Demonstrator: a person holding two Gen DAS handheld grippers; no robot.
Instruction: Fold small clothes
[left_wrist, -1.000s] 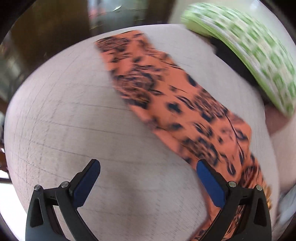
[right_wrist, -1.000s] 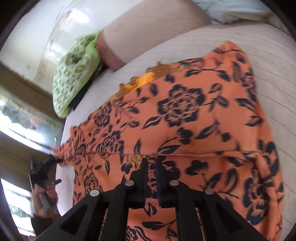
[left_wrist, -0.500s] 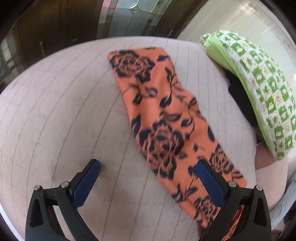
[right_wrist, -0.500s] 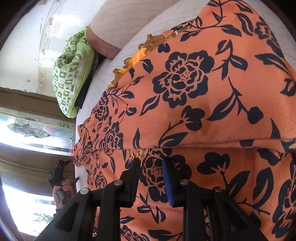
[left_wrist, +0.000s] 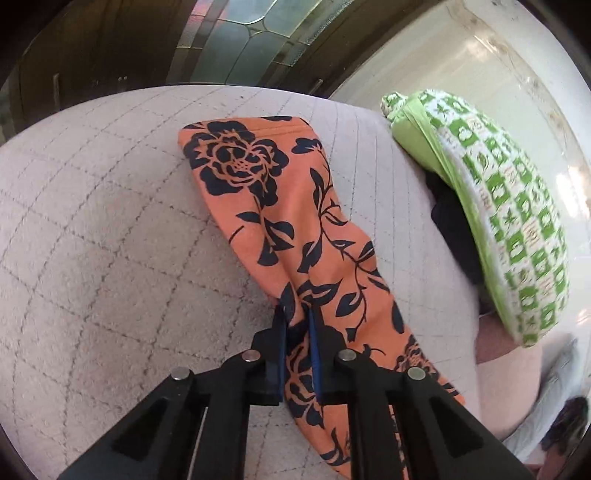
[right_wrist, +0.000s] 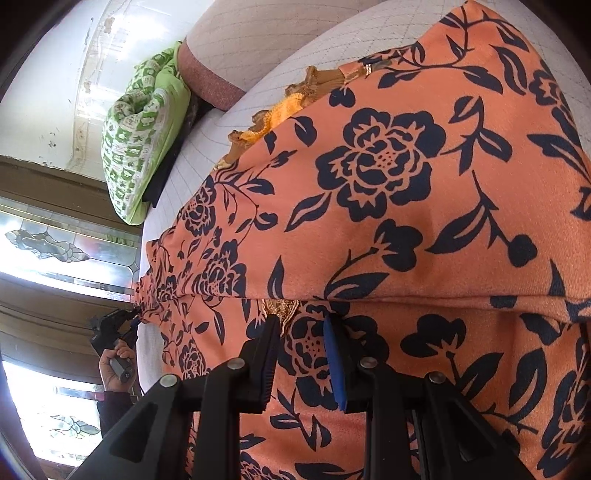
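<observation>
the orange floral garment (left_wrist: 295, 221) lies on a pale quilted surface (left_wrist: 110, 240), stretched in a long strip that runs from the far middle of the left wrist view down toward its near right corner. in the right wrist view the same garment (right_wrist: 388, 192) fills most of the frame, with one layer folded over another along a horizontal crease, and a frilled yellow-gold trim (right_wrist: 291, 99) showing at its far edge.

the left gripper (left_wrist: 296, 325) reaches in low from the near side, its black arms angled forward along the quilt. its blue-lined fingers (left_wrist: 280, 332) are drawn close together and pinch a raised ridge of the fabric at the garment's left edge. seen from the right wrist camera, this gripper (right_wrist: 135, 319) sits at the far left end of the cloth, with the person's hand (right_wrist: 116, 363) wrapped around its handle below.

the right gripper (right_wrist: 301, 326) hovers just over the lower layer, below the crease. its fingers (right_wrist: 334, 354) stand apart with a clear gap, and the cloth between them lies flat, so it is released and grips nothing.

a green-and-white patterned cushion (left_wrist: 498, 221) rests beyond the garment to the right, over something dark (left_wrist: 454, 229). leaded glass panes (left_wrist: 251, 40) stand behind the quilted surface.
</observation>
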